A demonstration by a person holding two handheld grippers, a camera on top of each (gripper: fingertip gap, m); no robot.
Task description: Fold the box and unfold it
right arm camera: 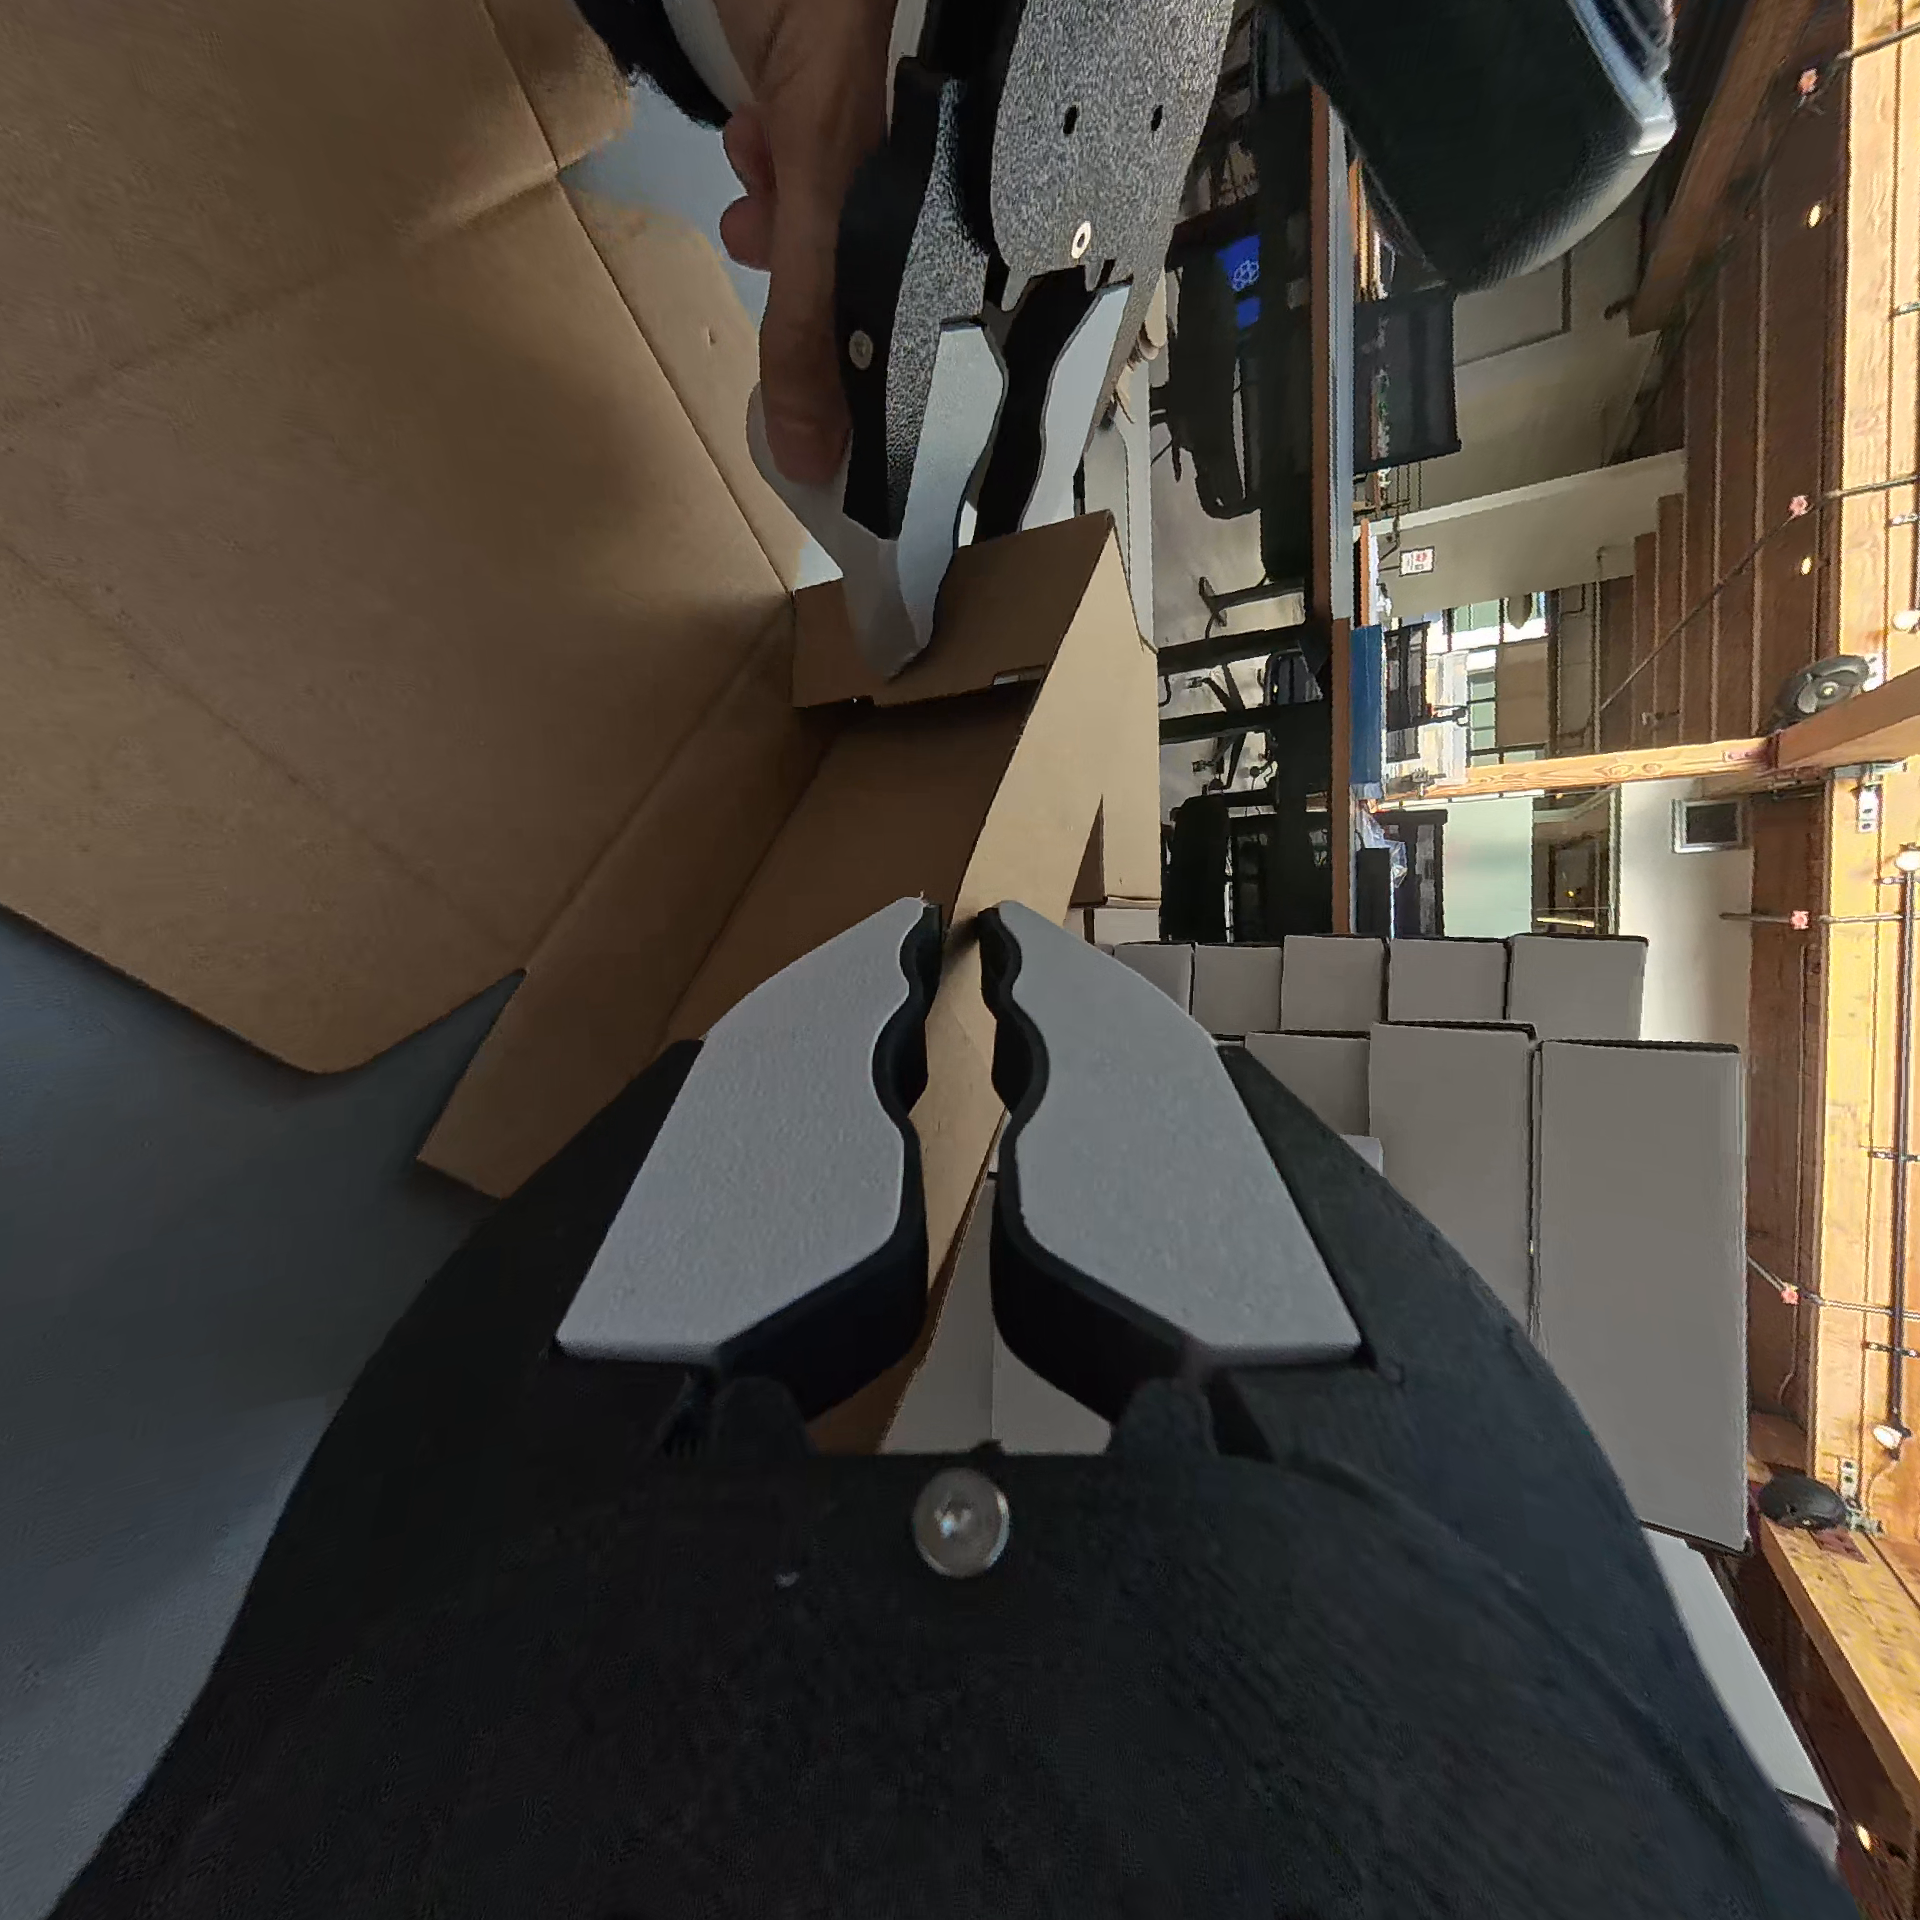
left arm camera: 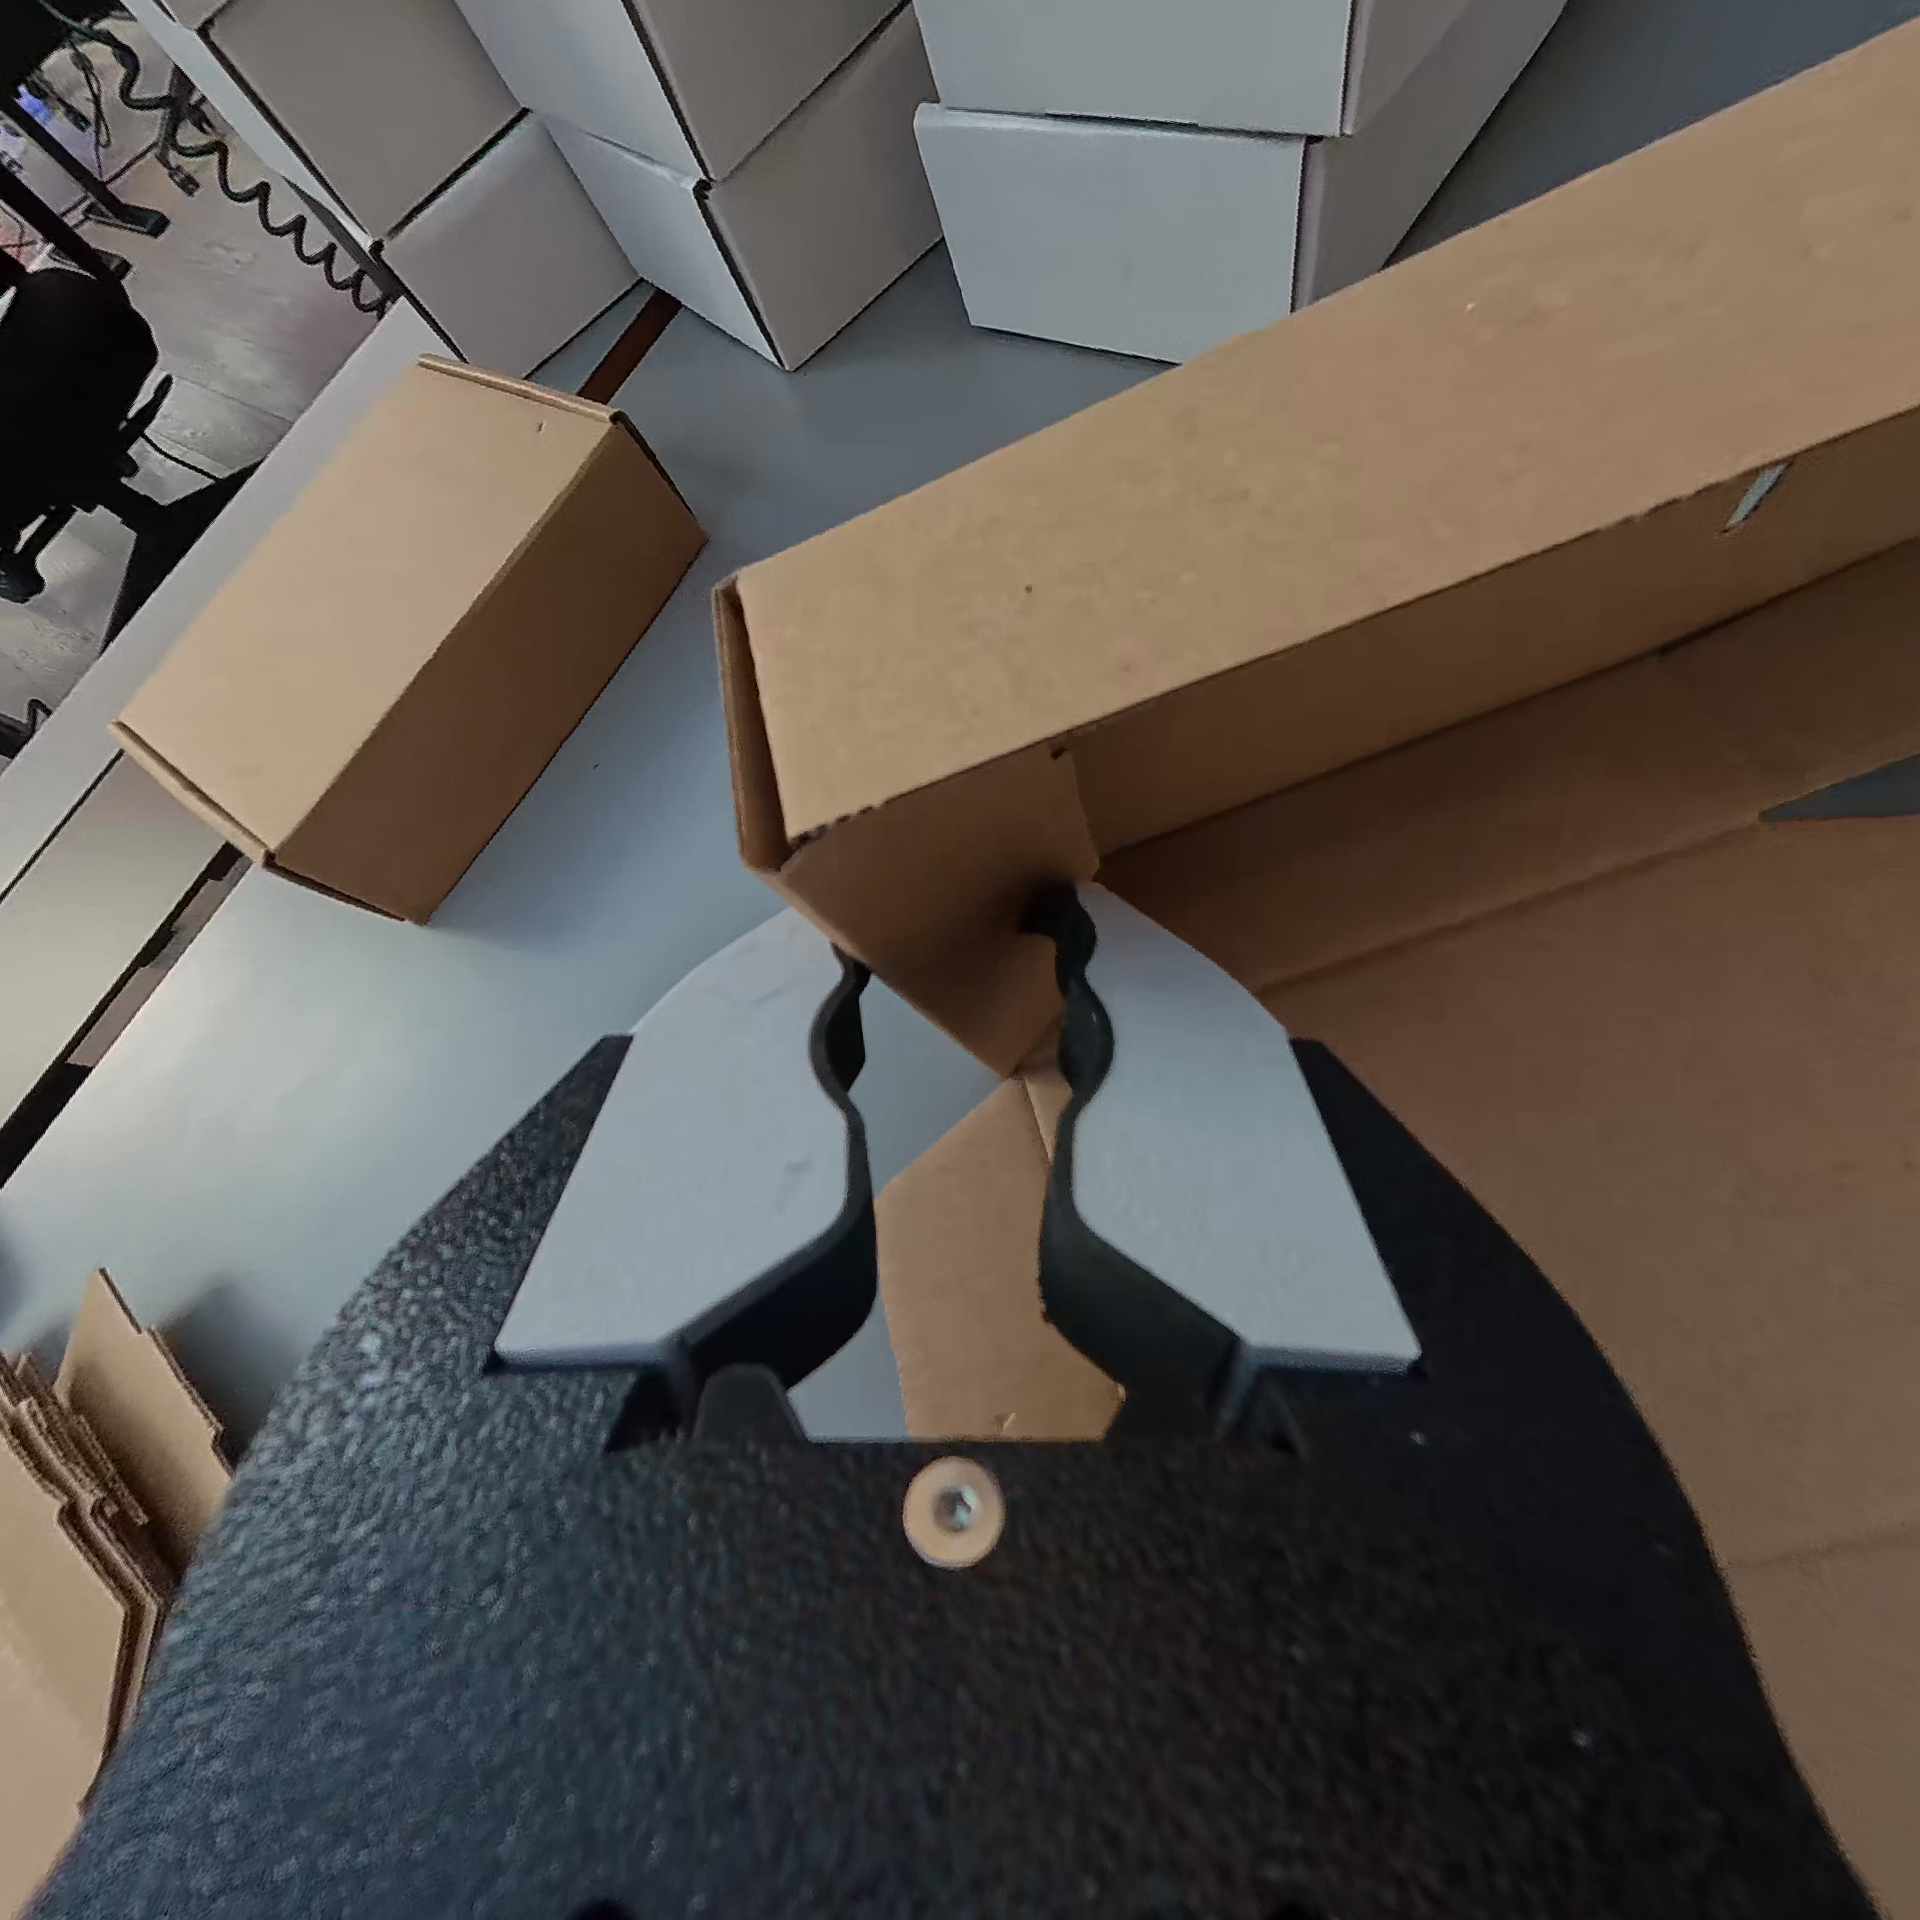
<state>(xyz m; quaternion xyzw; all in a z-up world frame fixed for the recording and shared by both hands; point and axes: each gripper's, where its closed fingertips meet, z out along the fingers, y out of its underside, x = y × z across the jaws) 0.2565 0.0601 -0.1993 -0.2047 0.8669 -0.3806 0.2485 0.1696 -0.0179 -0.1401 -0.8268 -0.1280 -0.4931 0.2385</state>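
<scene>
A brown cardboard box [left arm camera: 1299, 468] lies half folded on the grey table [left arm camera: 312, 1091], with one long wall raised over its flat base panel [left arm camera: 1558, 1039]. My left gripper [left arm camera: 940, 940] straddles the wall's end corner flap [left arm camera: 935, 883], one finger on each side and touching it. It also shows at the top of the right wrist view [right arm camera: 977, 582], held by a hand [right arm camera: 800, 343]. My right gripper [right arm camera: 961, 920] is nearly closed on the top edge of the same raised wall [right arm camera: 1039, 779], farther along. The base panel [right arm camera: 312, 468] spreads out to its left.
A closed brown box [left arm camera: 416, 644] lies to the left on the table. Stacked white boxes [left arm camera: 1122, 229] stand behind, also in the right wrist view [right arm camera: 1558, 1143]. A pile of flat cardboard blanks [left arm camera: 73, 1558] sits at the near left edge.
</scene>
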